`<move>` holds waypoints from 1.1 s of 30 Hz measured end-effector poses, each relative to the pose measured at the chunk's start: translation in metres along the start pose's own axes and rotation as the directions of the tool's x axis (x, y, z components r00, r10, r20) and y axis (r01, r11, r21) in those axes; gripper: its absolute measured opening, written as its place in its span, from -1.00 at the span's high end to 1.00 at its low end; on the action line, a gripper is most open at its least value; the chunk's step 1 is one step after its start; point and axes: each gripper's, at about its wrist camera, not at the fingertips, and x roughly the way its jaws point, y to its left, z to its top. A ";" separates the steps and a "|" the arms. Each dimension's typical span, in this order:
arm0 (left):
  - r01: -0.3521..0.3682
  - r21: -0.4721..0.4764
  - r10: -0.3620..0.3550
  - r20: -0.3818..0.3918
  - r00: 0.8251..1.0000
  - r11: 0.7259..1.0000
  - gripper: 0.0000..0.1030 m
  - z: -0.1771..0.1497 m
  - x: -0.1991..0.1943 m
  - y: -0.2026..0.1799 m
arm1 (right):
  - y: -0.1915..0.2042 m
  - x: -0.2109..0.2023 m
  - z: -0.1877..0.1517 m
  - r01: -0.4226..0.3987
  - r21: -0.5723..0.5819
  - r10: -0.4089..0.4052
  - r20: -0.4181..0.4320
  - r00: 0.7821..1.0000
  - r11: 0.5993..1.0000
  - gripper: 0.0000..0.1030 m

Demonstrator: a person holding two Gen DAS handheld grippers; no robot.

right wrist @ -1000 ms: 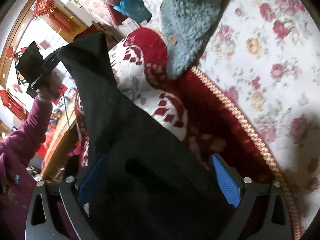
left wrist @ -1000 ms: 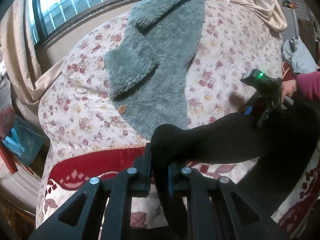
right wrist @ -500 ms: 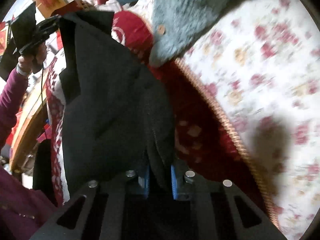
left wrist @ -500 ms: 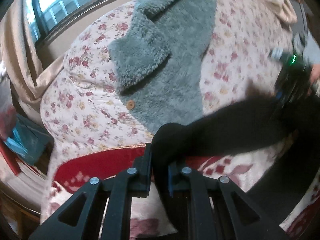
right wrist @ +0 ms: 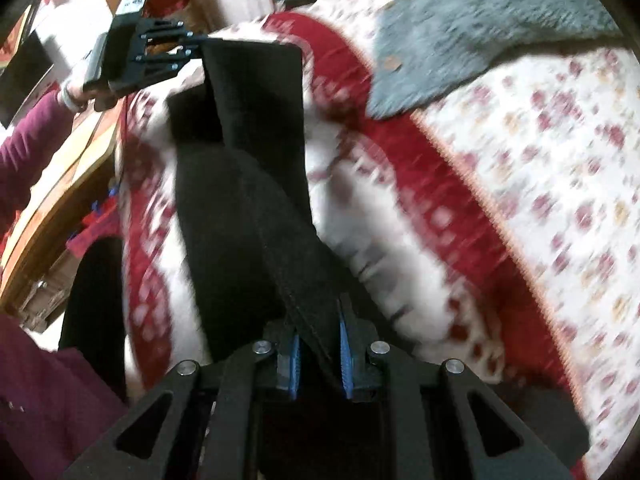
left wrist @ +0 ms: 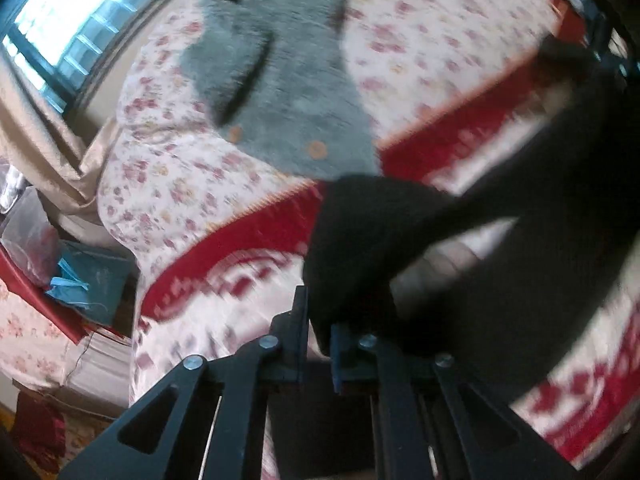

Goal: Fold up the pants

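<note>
A white label sits on the left gripper (right wrist: pixel 192 54), its print too blurred to read. The black pants (right wrist: pixel 248 184) hang stretched between both tools above the red-and-white border of the bed cover (right wrist: pixel 400 152), near the bed's edge. The left gripper is clamped on one end of the cloth, and the right gripper (right wrist: pixel 318 354) is pinched tight on a stitched seam. The cloth is thick, dark and matte. A grey fleece garment (left wrist: pixel 280 80) lies further in on the floral quilt (left wrist: pixel 420 40), apart from the pants.
</note>
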 end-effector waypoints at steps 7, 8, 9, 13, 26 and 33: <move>0.212 -0.195 -0.228 -0.060 0.972 0.958 0.62 -0.061 -0.009 -0.049 | 0.044 0.012 -0.059 -0.023 0.022 0.024 -0.051 0.998 0.999 0.68; 0.241 -0.247 -0.263 -0.058 0.963 0.938 0.48 -0.068 -0.010 -0.050 | 0.053 0.015 -0.070 -0.008 0.010 0.009 -0.072 0.997 1.000 0.67; 0.261 -0.305 -0.289 -0.051 0.956 0.916 0.42 -0.075 -0.011 -0.050 | 0.059 0.017 -0.079 0.011 0.003 -0.011 -0.079 0.997 1.000 0.67; 0.347 -0.521 -0.395 0.020 0.918 0.780 -0.42 -0.103 -0.020 -0.035 | 0.069 0.026 -0.106 0.057 0.034 -0.053 -0.089 0.995 0.998 0.66; 0.426 -0.891 -0.420 0.330 0.846 0.158 -0.96 -0.143 -0.017 0.032 | 0.077 -0.010 -0.117 0.041 0.212 -0.076 0.160 0.984 0.976 0.11; 0.336 -0.940 -0.356 0.296 0.886 0.055 -0.96 -0.137 0.016 0.022 | 0.076 -0.044 -0.097 -0.276 0.284 0.128 0.445 0.886 0.918 -0.44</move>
